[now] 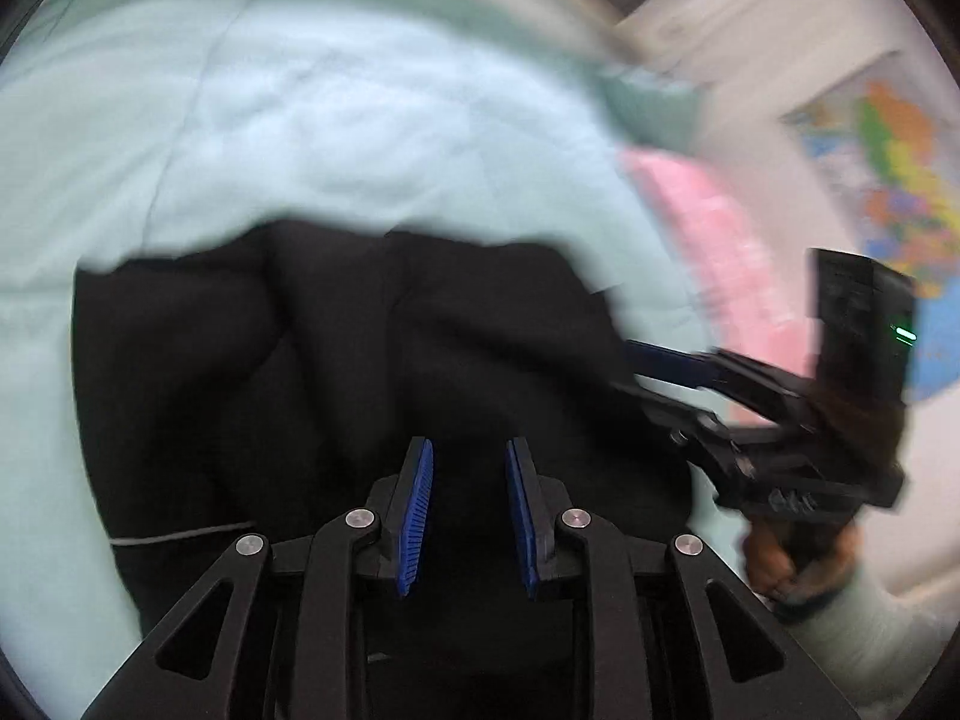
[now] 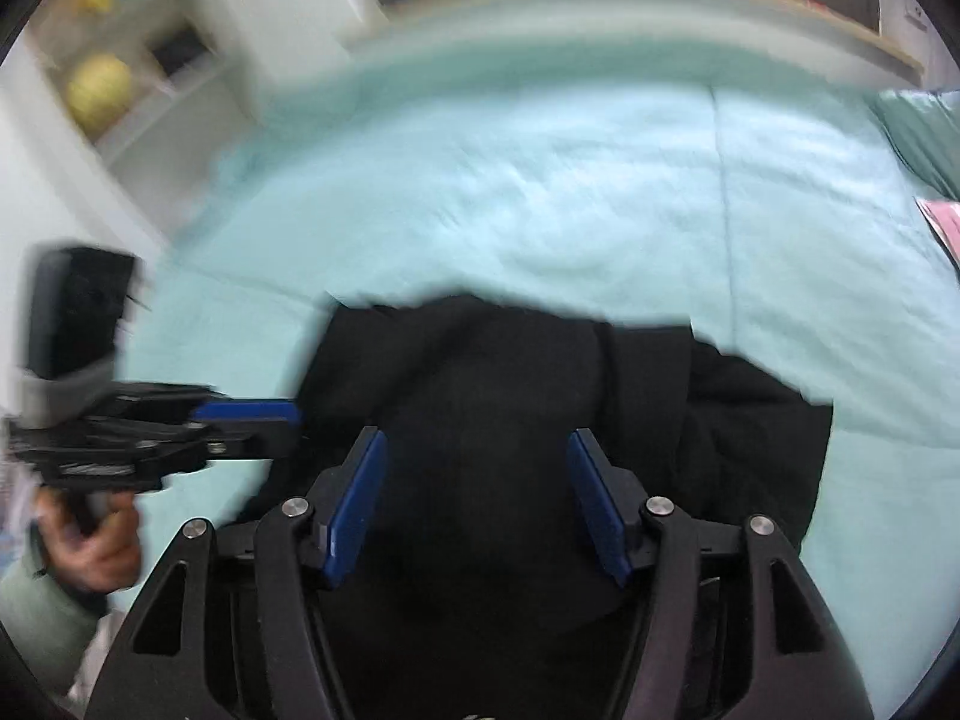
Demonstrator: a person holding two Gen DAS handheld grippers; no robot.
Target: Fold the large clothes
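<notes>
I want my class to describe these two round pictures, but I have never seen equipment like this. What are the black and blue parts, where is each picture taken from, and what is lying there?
No robot here: a person holds a hand tool with two jaws in each hand, and a wide-angle camera on each tool looks forward along them. One picture is from the left gripper, the other from the right gripper; each also shows the other tool at its edge. The blue-padded jaws of both stand open over a crumpled black garment, holding nothing. It lies on a pale mint-green quilted bedspread. A pink folded cloth lies to one side. Both pictures are motion-blurred.
</notes>
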